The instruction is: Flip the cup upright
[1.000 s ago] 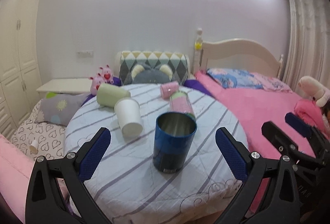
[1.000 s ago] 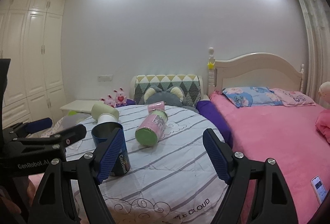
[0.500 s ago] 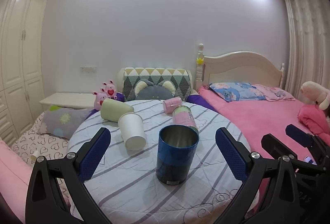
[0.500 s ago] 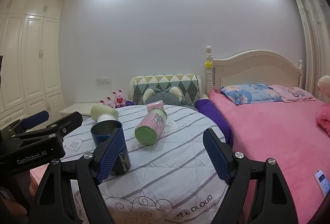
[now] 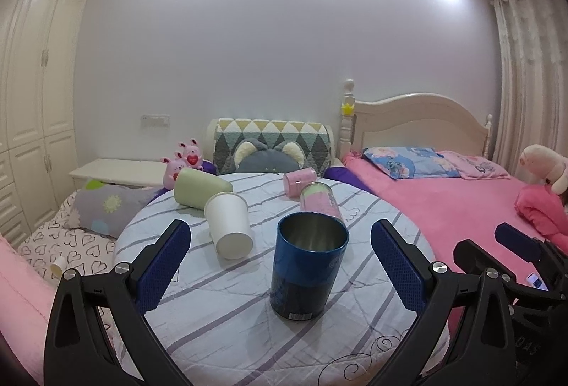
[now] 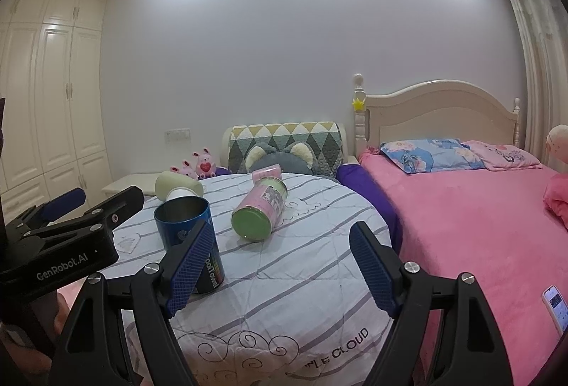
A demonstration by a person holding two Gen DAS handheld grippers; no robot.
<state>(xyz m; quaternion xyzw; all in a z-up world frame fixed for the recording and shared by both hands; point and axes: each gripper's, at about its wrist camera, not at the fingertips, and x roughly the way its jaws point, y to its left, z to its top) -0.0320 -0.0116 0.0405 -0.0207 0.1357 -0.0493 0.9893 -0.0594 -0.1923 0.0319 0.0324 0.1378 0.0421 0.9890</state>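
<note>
A blue metal cup [image 5: 307,265] stands upright on the round striped table [image 5: 220,325], open end up; it also shows in the right wrist view [image 6: 188,237]. A white cup [image 5: 230,224], a pale green cup [image 5: 198,188], a small pink cup [image 5: 300,180] and a pink-and-green cup [image 5: 319,199] lie on their sides behind it. My left gripper [image 5: 280,267] is open and empty, its jaws wide on either side of the blue cup, apart from it. My right gripper [image 6: 280,268] is open and empty, to the right of the blue cup, with the pink-and-green cup [image 6: 261,212] ahead.
A pink bed [image 6: 479,219] with pillows lies to the right, a phone [image 6: 555,304] on it. A patterned cushion [image 5: 273,146] and pink plush toys [image 5: 183,160] sit behind the table. A heart-print cover [image 5: 67,244] lies left, white wardrobes [image 6: 53,102] beyond.
Both wrist views have tilted up a little and drawn back slightly. The blue cup stays upright between the open left jaws. Nothing was grasped or released.
</note>
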